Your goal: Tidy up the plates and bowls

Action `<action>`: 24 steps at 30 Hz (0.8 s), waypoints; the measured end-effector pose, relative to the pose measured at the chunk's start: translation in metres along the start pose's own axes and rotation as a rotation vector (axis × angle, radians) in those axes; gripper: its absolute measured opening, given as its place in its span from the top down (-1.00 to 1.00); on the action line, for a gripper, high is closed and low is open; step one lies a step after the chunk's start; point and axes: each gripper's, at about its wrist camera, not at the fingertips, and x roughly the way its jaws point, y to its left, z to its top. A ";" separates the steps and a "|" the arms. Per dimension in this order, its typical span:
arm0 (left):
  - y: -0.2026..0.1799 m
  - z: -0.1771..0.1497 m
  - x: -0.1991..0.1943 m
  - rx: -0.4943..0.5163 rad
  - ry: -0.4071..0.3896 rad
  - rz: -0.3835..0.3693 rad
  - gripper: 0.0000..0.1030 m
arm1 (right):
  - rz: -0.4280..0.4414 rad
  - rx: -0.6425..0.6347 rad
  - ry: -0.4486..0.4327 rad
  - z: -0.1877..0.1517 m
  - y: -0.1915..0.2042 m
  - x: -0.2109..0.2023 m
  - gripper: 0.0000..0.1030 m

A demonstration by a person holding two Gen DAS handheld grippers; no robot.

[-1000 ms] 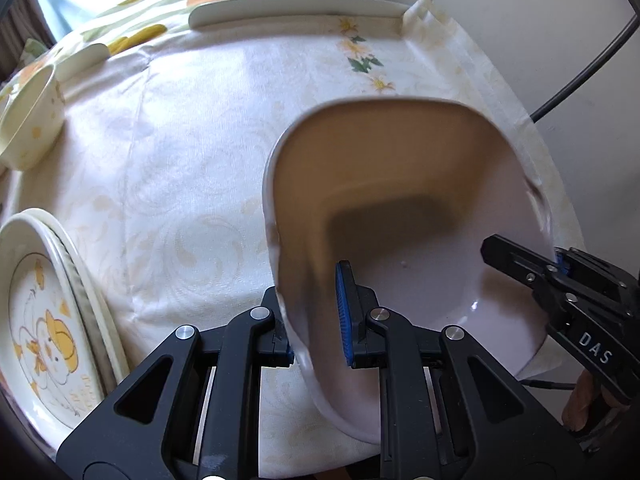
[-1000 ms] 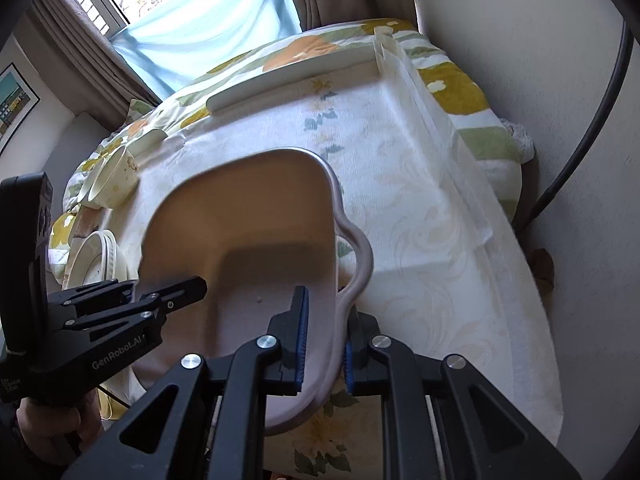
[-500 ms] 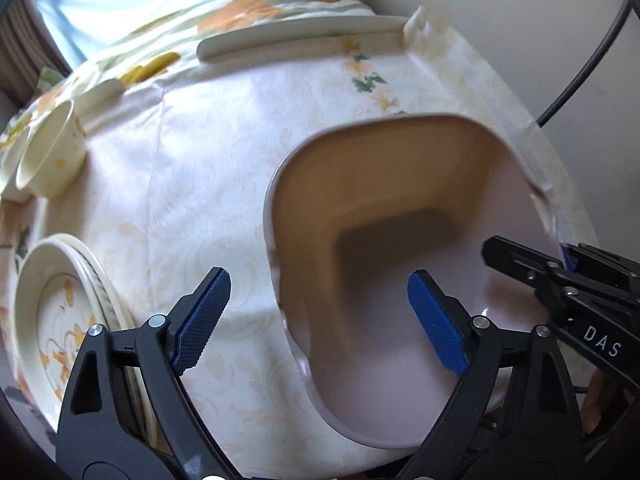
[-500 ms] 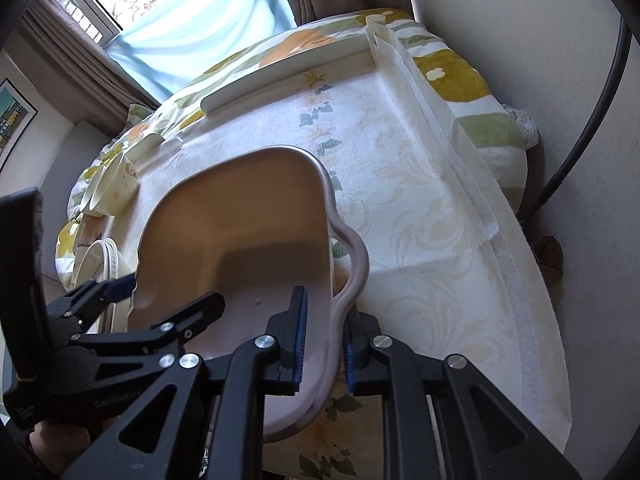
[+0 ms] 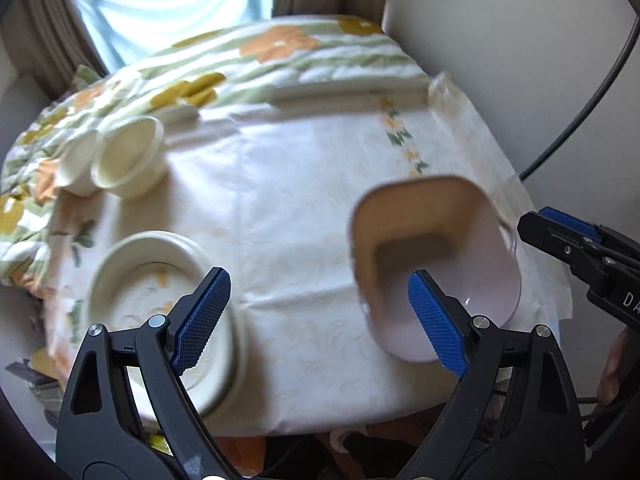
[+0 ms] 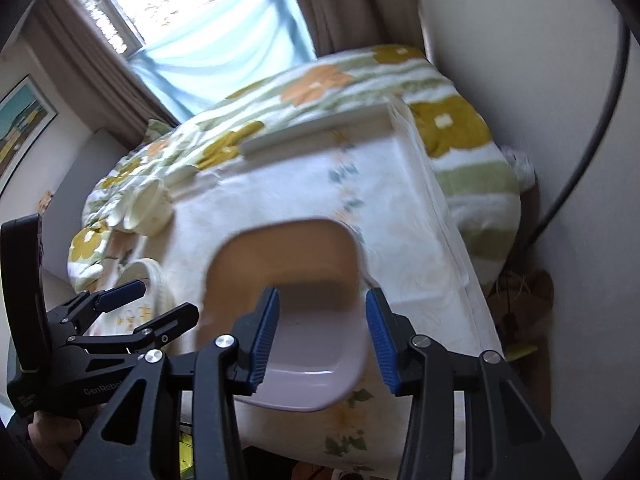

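Note:
A pale pink square basin (image 5: 436, 256) sits on the cloth-covered table near its front right edge; it also shows in the right wrist view (image 6: 296, 312). My left gripper (image 5: 320, 320) is open and empty, above the table between the basin and a stack of cream plates (image 5: 160, 304). My right gripper (image 6: 322, 338) is open and empty, its jaws either side of the basin's near part, not touching it. Two cream bowls (image 5: 124, 156) stand at the far left, also visible in the right wrist view (image 6: 148, 208).
A white flat tray edge (image 5: 344, 96) lies along the back of the table. A wall with a black cable (image 5: 580, 116) runs along the right. The floral tablecloth (image 5: 280, 52) hangs over the far side by the window.
My right gripper has opened and let go of the basin's rim. Both grippers have pulled back and up from the basin, which now rests on the table. The left gripper stays open.

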 end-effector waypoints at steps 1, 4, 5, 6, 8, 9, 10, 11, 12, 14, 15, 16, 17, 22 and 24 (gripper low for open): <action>0.006 0.002 -0.012 -0.007 -0.018 0.015 -0.75 | 0.014 -0.017 -0.007 0.005 0.007 -0.004 0.19; 0.032 0.008 -0.047 -0.042 -0.091 0.107 -1.00 | 0.075 -0.083 -0.038 0.023 0.038 -0.014 -0.51; 0.040 0.010 -0.053 -0.054 -0.114 0.134 -1.00 | 0.090 -0.099 -0.055 0.028 0.047 -0.016 -0.90; 0.050 0.013 -0.057 -0.067 -0.126 0.163 -1.00 | 0.101 -0.117 -0.081 0.033 0.056 -0.017 -0.99; 0.071 0.020 -0.057 -0.094 -0.109 0.197 -1.00 | 0.113 -0.167 -0.140 0.042 0.079 -0.019 -0.99; 0.083 0.022 -0.058 -0.111 -0.105 0.198 -1.00 | 0.121 -0.194 -0.143 0.047 0.091 -0.016 -0.99; 0.094 0.023 -0.060 -0.123 -0.110 0.195 -1.00 | 0.129 -0.217 -0.134 0.052 0.102 -0.013 -0.99; 0.109 0.025 -0.063 -0.136 -0.120 0.189 -1.00 | 0.134 -0.233 -0.127 0.057 0.111 -0.009 -0.99; 0.120 0.028 -0.064 -0.147 -0.124 0.183 -1.00 | 0.142 -0.250 -0.116 0.064 0.121 -0.005 -0.99; 0.146 0.036 -0.064 -0.169 -0.115 0.178 -1.00 | 0.156 -0.281 -0.079 0.077 0.141 0.004 -0.99; 0.158 0.041 -0.062 -0.179 -0.105 0.182 -1.00 | 0.155 -0.290 -0.057 0.085 0.152 0.011 -0.99; 0.170 0.045 -0.061 -0.189 -0.096 0.189 -1.00 | 0.152 -0.292 -0.047 0.091 0.160 0.017 -0.99; 0.183 0.050 -0.058 -0.202 -0.086 0.196 -1.00 | 0.140 -0.291 -0.045 0.097 0.168 0.022 -0.99; 0.246 0.076 -0.033 -0.267 -0.031 0.153 -1.00 | 0.120 -0.319 0.028 0.123 0.204 0.070 -0.99; 0.266 0.084 -0.017 -0.283 0.002 0.138 -1.00 | 0.124 -0.308 0.072 0.130 0.214 0.095 -0.99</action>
